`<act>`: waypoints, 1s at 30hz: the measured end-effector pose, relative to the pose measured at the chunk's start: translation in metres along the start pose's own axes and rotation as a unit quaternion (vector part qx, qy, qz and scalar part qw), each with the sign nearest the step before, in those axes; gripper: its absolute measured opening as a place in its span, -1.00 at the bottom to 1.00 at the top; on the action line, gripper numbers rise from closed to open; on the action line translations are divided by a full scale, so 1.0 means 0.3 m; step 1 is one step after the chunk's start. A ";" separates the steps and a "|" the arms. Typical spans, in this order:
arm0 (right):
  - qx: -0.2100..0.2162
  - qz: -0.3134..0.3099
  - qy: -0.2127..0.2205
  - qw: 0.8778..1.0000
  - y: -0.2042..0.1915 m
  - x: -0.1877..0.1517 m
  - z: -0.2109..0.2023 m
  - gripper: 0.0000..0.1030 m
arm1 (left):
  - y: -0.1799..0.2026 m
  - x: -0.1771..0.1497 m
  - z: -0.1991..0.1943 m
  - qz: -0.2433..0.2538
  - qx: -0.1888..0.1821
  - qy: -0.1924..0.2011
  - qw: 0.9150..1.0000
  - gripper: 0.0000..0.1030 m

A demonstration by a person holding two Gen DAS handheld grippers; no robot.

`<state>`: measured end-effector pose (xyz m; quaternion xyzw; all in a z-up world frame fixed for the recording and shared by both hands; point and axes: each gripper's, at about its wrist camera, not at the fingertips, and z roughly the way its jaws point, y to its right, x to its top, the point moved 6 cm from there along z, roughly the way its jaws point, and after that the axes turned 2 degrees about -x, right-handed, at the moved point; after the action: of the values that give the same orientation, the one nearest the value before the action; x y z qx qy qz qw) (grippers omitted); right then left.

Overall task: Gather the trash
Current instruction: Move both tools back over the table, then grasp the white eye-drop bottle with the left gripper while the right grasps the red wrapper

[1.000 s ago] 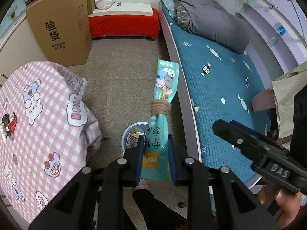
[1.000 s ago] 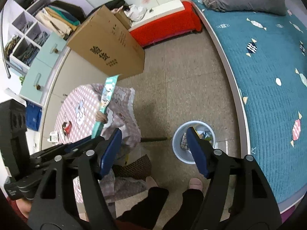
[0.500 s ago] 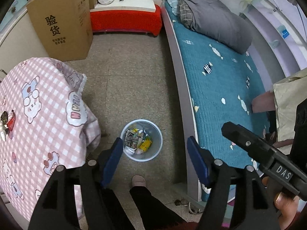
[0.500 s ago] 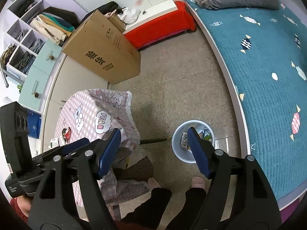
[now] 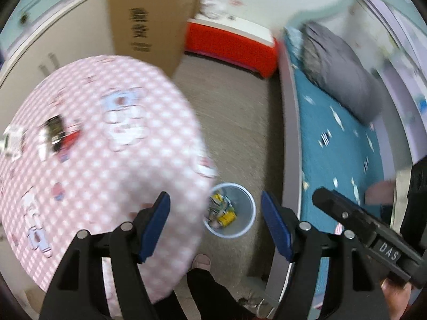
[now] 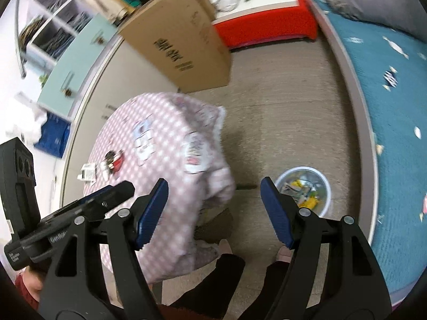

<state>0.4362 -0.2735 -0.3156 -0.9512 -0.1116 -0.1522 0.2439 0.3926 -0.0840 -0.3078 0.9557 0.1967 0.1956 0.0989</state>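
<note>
A white trash bin [image 5: 240, 232] stands on the floor between the table and the bed, with yellow and other wrappers [image 5: 226, 214] inside. My left gripper [image 5: 213, 197] hangs high above it, open, with nothing between its blue pads. My right gripper [image 6: 213, 184] is also open and empty, up above the table's edge, with the bin [image 6: 329, 194] to its right. On the pink checked tablecloth [image 5: 106, 160] lie a small dark and red item [image 5: 57, 133] and a white item [image 5: 12, 138]. Both views are blurred by motion.
A big cardboard box [image 5: 149, 21] stands behind the table, with a red bench [image 5: 232, 45] beside it. The bed with teal cover [image 5: 339, 146] and grey quilt [image 5: 339, 72] runs along the right. The person's legs and slipper [image 5: 201, 261] are below. Shelves [image 6: 53, 26] fill the far left.
The left gripper was shut on a teal snack packet over the bin; it opened and the packet is gone from it. Both grippers have swung left toward the table.
</note>
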 end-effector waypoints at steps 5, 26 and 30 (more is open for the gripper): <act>0.014 -0.042 -0.028 0.999 -0.228 -0.005 0.141 0.37 | -0.284 0.048 -0.065 -0.065 0.021 0.029 0.997 0.34; -0.039 -0.083 -0.072 0.993 -0.755 -0.026 0.667 0.24 | -1.020 0.205 0.131 -0.099 0.029 -0.031 0.994 -0.04; -0.046 -0.075 -0.079 0.993 -0.770 -0.027 0.712 0.24 | -1.031 0.213 0.191 -0.074 0.027 -0.053 0.996 -0.36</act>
<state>0.4127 0.0296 -0.3972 -0.9595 -0.1943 -0.0996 0.1782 0.3660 0.2153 -0.4206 0.9499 0.2662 0.1316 0.0974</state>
